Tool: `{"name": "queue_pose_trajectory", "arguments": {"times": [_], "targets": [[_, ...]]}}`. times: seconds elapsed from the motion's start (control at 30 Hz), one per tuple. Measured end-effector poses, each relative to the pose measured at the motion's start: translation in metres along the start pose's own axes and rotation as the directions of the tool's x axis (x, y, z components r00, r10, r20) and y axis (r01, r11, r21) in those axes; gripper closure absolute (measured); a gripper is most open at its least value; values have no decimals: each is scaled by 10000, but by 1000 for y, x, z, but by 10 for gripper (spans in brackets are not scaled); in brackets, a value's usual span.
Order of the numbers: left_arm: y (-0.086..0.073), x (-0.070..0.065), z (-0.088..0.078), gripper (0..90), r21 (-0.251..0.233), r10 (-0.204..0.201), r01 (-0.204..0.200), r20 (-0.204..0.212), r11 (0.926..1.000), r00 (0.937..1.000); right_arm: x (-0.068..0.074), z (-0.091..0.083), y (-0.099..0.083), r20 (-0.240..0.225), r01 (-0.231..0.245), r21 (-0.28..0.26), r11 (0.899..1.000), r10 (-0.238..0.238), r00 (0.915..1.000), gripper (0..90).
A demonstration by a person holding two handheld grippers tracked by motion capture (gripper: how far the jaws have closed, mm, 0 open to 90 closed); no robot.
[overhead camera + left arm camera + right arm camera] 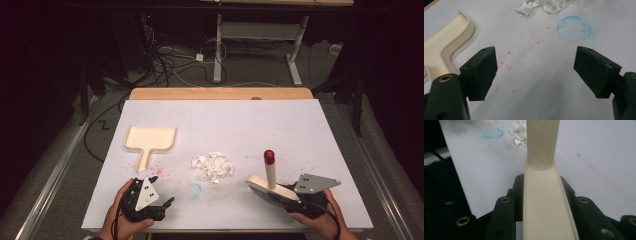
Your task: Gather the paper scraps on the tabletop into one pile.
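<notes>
Your right gripper [278,194] is clamped on the cream brush [269,183], held flat-edged facing the paper scraps [212,166] so it can sweep them. Left gripper [159,204] sits wide open and empty, near the dustpan [149,139].

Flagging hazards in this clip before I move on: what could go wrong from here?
1. The right gripper clamps the cream plastic brush with its red-tipped handle only along its narrow head; it could twist or slip on contact with the table.
2. The pile of crumpled white paper scraps is loose and light, so a quick sweep may scatter it.
3. The cream plastic dustpan lies unheld while the left gripper is open beside it; pushed scraps could shove it away.
</notes>
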State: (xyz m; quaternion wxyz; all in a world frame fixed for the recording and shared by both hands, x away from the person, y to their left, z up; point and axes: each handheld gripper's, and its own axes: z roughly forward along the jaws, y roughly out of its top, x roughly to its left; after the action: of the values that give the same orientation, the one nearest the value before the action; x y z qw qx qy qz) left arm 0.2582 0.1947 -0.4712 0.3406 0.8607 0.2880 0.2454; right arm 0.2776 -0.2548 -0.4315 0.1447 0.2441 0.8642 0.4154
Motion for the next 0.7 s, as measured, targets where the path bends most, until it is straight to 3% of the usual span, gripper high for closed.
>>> {"name": "queue_pose_trajectory", "arguments": {"times": [0.1,0.13,0.27,0.33,0.4,0.57,0.7], "targets": [[0,0,0,182,28,53,-53,16,10000,10000,2,12,8,-45,223,-69,9997,-224,9997,683],[0,0,1,182,18,24,-24,22,10000,10000,3,25,18,-141,309,-174,9994,-311,9994,683],[-1,1,0,182,23,4,-4,43,10000,10000,6,47,39,-219,587,-513,9970,-598,9980,683],[-1,1,0,182,34,17,-17,46,10000,10000,8,55,48,1,802,-760,9939,-804,9968,683],[-2,2,0,182,35,0,0,52,10000,10000,8,58,56,-122,749,-931,9928,-763,9970,683],[-4,1,-3,182,51,21,-21,33,10000,10000,8,51,57,-119,838,-1027,9912,-855,9963,682],[-3,0,-4,182,-24,-14,14,-28,10000,10000,2,27,50,-52,622,-1175,9911,-632,9980,682]]}}
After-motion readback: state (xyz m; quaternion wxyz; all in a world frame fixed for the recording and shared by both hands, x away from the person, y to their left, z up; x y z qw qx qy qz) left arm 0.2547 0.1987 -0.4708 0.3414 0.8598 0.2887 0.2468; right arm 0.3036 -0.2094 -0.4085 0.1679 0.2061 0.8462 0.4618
